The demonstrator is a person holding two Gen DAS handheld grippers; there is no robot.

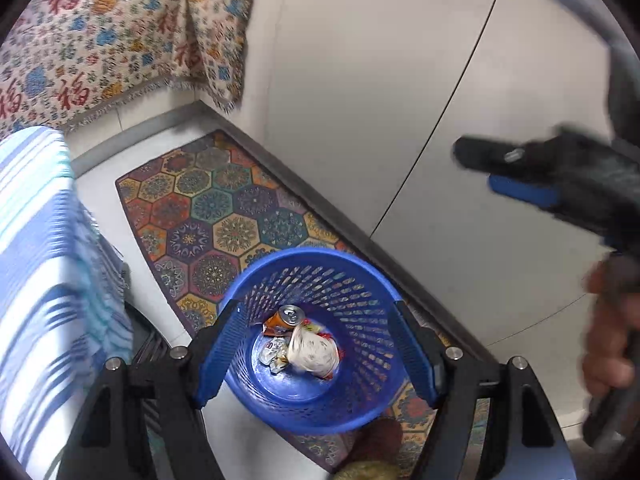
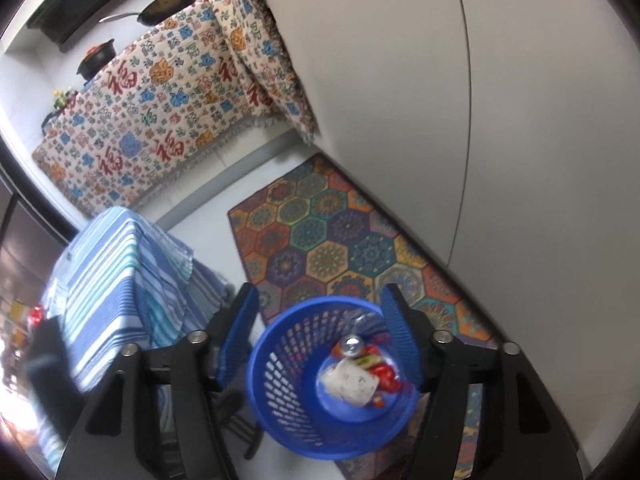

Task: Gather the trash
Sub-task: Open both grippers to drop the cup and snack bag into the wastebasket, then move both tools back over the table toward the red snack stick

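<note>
A blue perforated waste basket (image 1: pixel 344 280) stands on a patterned rug; it also shows in the right wrist view (image 2: pixel 280 360). Inside lie an orange drink can (image 1: pixel 286 317), a crumpled white wrapper (image 1: pixel 314 350) and small foil scraps (image 1: pixel 274 356). The right wrist view shows the can top (image 2: pixel 352 346) and the white wrapper (image 2: pixel 352 384). My left gripper (image 1: pixel 316 350) is open and empty above the basket. My right gripper (image 2: pixel 320 344) is open and empty above the basket; it also shows at the right of the left wrist view (image 1: pixel 520 172).
A hexagon-patterned rug (image 2: pixel 332 240) lies along a white cabinet front (image 2: pixel 400 100). A table with a blue striped cloth (image 2: pixel 116 280) stands to the left. A counter draped in a patterned cloth (image 2: pixel 160 112) with pans (image 2: pixel 168 2) is at the back.
</note>
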